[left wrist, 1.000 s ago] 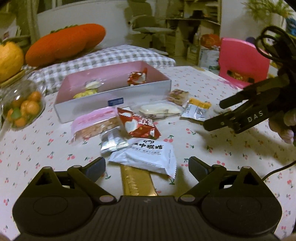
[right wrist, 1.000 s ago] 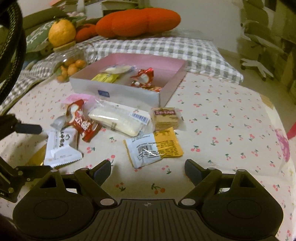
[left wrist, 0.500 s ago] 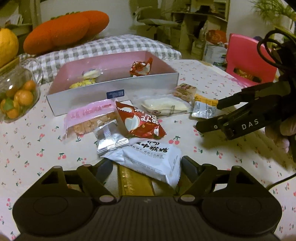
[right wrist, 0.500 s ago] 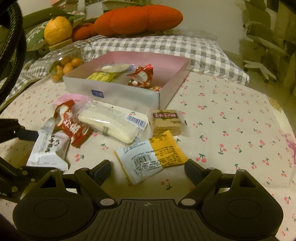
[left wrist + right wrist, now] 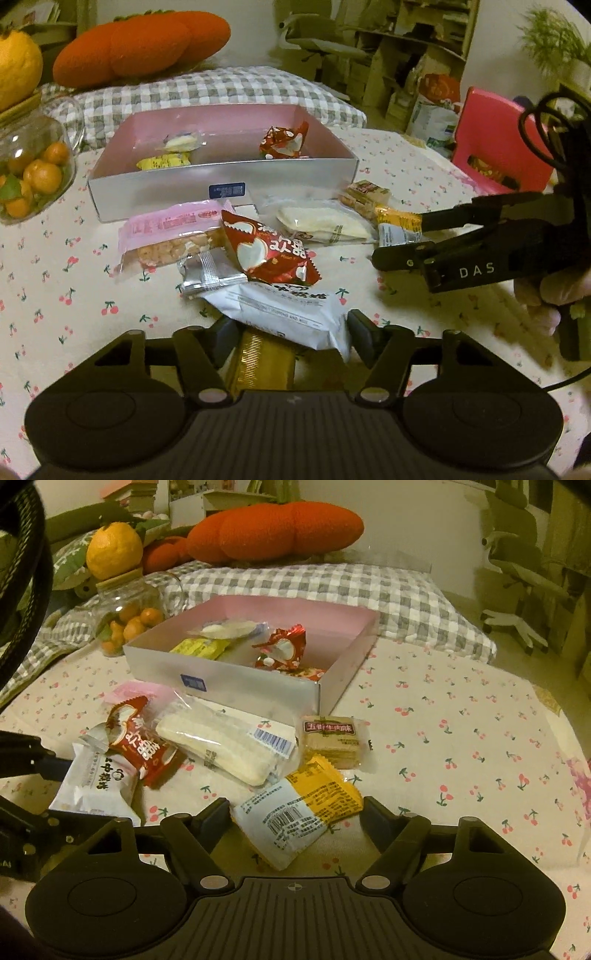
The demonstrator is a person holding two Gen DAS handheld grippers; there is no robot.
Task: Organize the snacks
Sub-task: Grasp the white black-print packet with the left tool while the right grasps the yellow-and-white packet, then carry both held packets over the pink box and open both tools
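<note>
Desk [image 5: 55,295] with cherry-print cloth, carrying a shallow box [image 5: 221,184], pink inside and grey outside, with a small blue label on its near wall. Inside the box: a yellow packet [image 5: 164,161], a clear-wrapped pale snack [image 5: 181,140] and a red packet [image 5: 282,142]. Left of the box, a clear jar [image 5: 33,173] of small oranges.

Loose snacks in front of the box, largest first: pale bread [image 5: 225,749] in clear wrap with a barcode sticker; pink bar [image 5: 170,236]; white packet [image 5: 291,314] with dark Chinese print; red heart packet [image 5: 269,254] with white Chinese characters; yellow-and-white packet [image 5: 299,812] with a barcode; brown cracker pack [image 5: 332,742] with a red Chinese label; silver sachet [image 5: 207,273]; gold strip [image 5: 258,362].

Left gripper [image 5: 288,339]: fingers apart, the white packet's near edge between them, over the gold strip; whether they touch it cannot be told. Right gripper [image 5: 295,816]: fingers apart, the yellow-and-white packet between them; contact not discernible. Its side reads "DAS".
</note>
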